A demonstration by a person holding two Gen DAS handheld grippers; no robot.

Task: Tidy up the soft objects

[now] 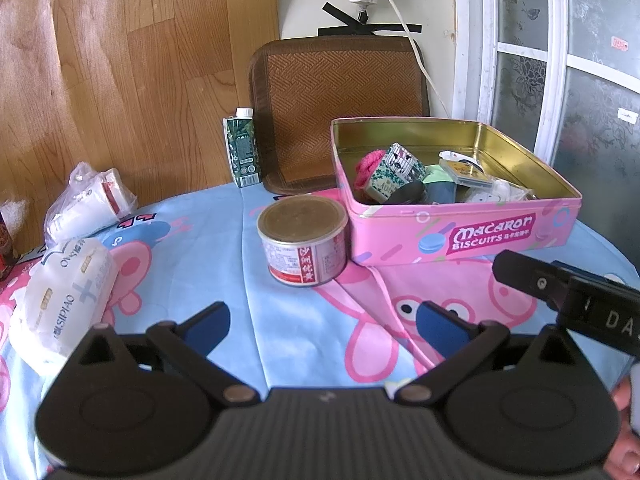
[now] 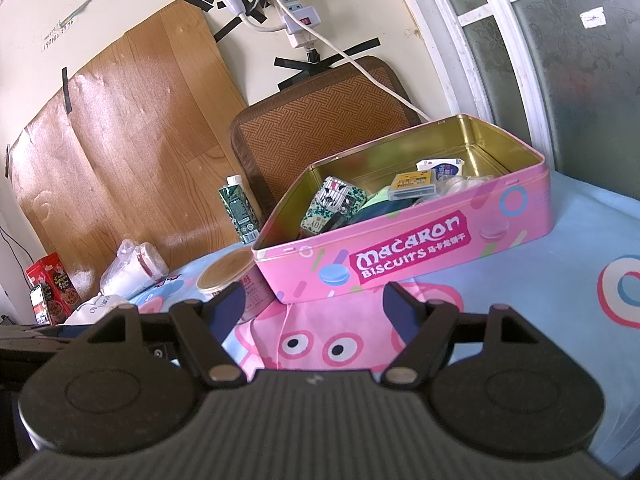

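- Left claw hangs wide apart, empty, above the cartoon tablecloth
- Right claw likewise spread, gripping nothing
- Pink tin at one o'clock holds a pink knit piece
- Tissue pack at nine o'clock

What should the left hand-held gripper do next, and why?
Probably swing left toward the tissue pack. The left hand-held gripper is open and empty, the pack lies outside the pink tin, and other small things are already inside it.

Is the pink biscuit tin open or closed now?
Open. The pink biscuit tin has no lid on, and its gold inside and several items show.
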